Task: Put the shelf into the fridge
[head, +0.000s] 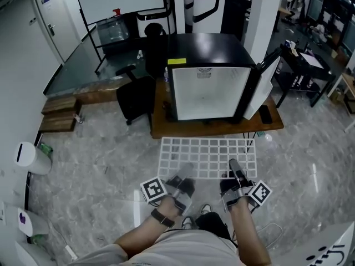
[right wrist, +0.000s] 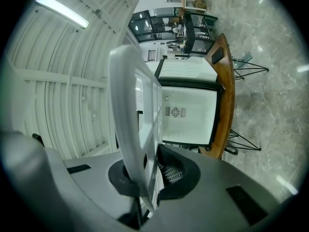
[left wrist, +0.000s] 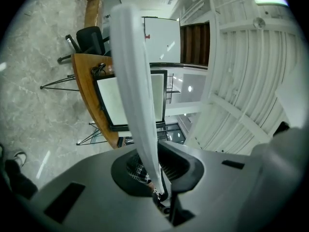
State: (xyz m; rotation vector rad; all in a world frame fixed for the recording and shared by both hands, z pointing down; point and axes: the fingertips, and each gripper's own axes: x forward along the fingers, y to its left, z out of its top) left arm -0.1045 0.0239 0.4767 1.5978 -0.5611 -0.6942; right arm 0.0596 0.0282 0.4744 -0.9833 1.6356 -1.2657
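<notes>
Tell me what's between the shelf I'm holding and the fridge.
Only a bare strip of the wooden table lies between the shelf and the fridge, seen in the head view.

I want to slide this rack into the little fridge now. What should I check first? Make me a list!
1. Left gripper shut on the shelf's near edge: ok.
2. Right gripper shut on the shelf too: ok.
3. Door of the fridge swung open: ok.
4. Space inside the fridge free: ok, it looks bare and white.
5. Rails inside to carry the shelf: cannot tell.
6. Shelf at the height of the opening: cannot tell from above.
</notes>
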